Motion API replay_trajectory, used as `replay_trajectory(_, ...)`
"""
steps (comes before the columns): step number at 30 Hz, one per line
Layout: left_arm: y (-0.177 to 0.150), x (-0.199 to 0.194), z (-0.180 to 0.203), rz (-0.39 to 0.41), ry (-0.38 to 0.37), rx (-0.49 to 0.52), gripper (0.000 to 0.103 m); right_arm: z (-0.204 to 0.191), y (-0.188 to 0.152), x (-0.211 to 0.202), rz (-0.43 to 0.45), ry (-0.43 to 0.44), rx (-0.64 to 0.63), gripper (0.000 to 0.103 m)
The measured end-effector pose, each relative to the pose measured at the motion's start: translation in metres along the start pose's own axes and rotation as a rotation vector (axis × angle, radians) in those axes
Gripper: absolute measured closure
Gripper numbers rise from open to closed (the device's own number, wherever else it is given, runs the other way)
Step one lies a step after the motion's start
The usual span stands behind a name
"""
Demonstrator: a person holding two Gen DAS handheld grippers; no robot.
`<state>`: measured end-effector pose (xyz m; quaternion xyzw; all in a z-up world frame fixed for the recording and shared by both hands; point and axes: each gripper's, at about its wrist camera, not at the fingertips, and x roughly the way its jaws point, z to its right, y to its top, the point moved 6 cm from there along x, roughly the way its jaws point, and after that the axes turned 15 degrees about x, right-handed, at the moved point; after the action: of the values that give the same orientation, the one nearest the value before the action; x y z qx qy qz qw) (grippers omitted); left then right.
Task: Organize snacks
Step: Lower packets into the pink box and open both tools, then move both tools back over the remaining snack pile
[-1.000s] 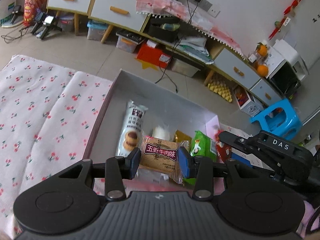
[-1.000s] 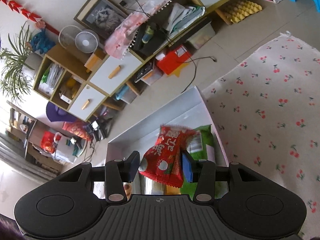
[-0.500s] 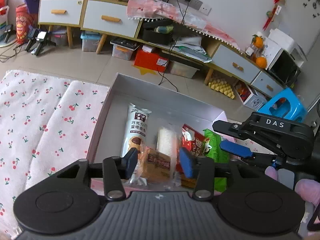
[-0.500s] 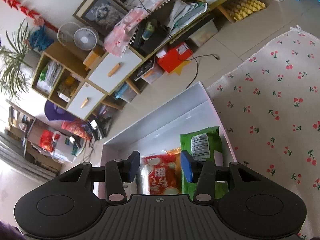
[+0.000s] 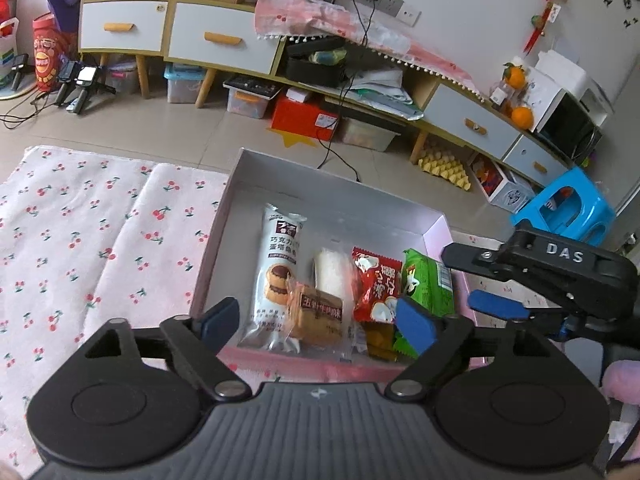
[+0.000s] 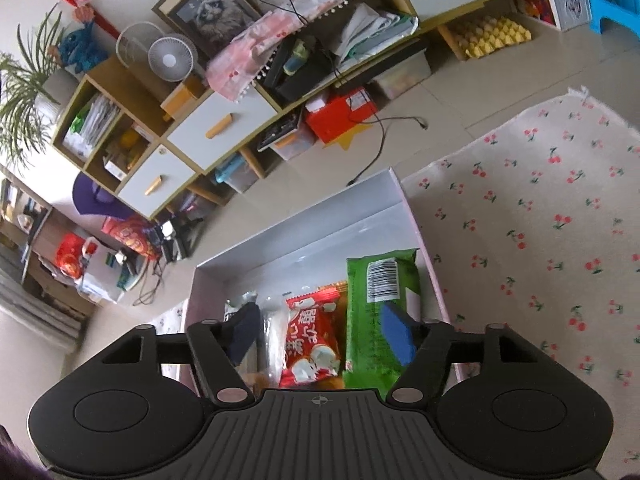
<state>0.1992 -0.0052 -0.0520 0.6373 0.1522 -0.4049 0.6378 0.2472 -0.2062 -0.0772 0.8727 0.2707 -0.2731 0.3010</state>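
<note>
Cherry-print cloth (image 5: 100, 240); rectangular box (image 5: 336, 184) holds glossy snack packets (image 5: 280, 272). Both tongs opening, released, nothing gripped.

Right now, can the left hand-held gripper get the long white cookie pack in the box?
Probably yes. The left hand-held gripper is opening, empty, right above the white cookie pack, with only the brown cracker pack overlapping its lower edge.

I'm looking into a lived-in home living room: a long low sideboard (image 5: 224, 46) with drawers along the wall, a framed cat picture (image 6: 208, 16), a desk fan (image 6: 173, 58), a blue plastic stool (image 5: 568, 208), cherry-print cloth (image 5: 80, 232) nearest me.
</note>
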Motion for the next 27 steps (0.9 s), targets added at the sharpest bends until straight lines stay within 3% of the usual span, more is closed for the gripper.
replay_trajectory(8, -0.005, -0.02, 0.003, -0.024, 0.04, 0.031, 0.005, -0.004, -0.008, -0.031, 0.007, -0.058, -0.063, 0.024)
replay_trajectory(27, -0.04, -0.05, -0.003, -0.109, 0.139, 0.048, 0.001, 0.005, -0.048, -0.084, -0.029, -0.155, -0.186, 0.021)
